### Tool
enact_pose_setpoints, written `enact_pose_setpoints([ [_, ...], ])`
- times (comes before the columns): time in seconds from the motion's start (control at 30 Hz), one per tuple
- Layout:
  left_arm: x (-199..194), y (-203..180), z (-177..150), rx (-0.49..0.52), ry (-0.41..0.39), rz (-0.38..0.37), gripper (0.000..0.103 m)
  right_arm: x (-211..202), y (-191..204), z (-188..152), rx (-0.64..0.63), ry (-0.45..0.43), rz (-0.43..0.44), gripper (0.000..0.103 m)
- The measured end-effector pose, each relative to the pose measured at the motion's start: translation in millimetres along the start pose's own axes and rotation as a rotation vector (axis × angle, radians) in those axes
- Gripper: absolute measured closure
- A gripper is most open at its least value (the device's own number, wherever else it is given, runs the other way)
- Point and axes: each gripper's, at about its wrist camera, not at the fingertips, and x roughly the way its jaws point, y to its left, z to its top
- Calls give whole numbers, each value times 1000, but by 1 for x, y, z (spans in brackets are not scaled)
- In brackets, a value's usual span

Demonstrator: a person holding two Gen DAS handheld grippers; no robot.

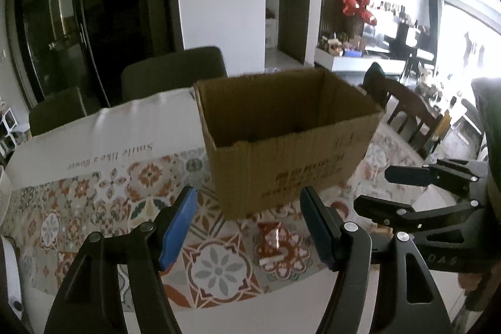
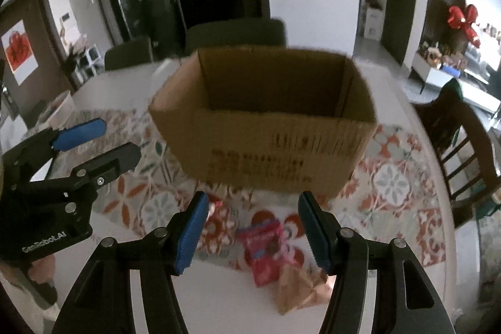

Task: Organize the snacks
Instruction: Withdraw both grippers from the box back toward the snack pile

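Note:
An open, brown cardboard box (image 1: 281,143) (image 2: 266,121) stands on the patterned tablecloth. In front of it lies a small red-and-white snack packet (image 1: 275,243) (image 2: 216,210). My left gripper (image 1: 247,224) hovers above that packet, open, with nothing between its blue pads. A red snack pouch (image 2: 264,251) and a brown packet (image 2: 300,287) lie nearer the table's front edge. My right gripper (image 2: 253,227) hangs open over the red pouch and touches nothing. Each gripper shows in the other's view: the right gripper (image 1: 388,190) and the left gripper (image 2: 103,143). The box's floor is hidden.
The tablecloth (image 1: 103,193) covers a white table (image 2: 125,77). Dark chairs (image 1: 172,71) stand behind the table, and a wooden chair (image 2: 460,146) at its right. A pale bowl (image 2: 59,108) sits at the far left. A person's hand (image 2: 37,268) holds the left gripper.

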Motion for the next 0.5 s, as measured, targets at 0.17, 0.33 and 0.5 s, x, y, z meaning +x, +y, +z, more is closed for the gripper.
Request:
enact_pose_setpoints([
  [0.17,18,-1,-13,15,71,0,36,19,-2,-8,-10,107,15,43],
  [0.33,42,0,-27,6,142,-13,36,39,1,-15,-40,217,19,43],
  [0.5,63,1,-37,-1,207,-44,36,60,4,-16,-93,315,21,42],
])
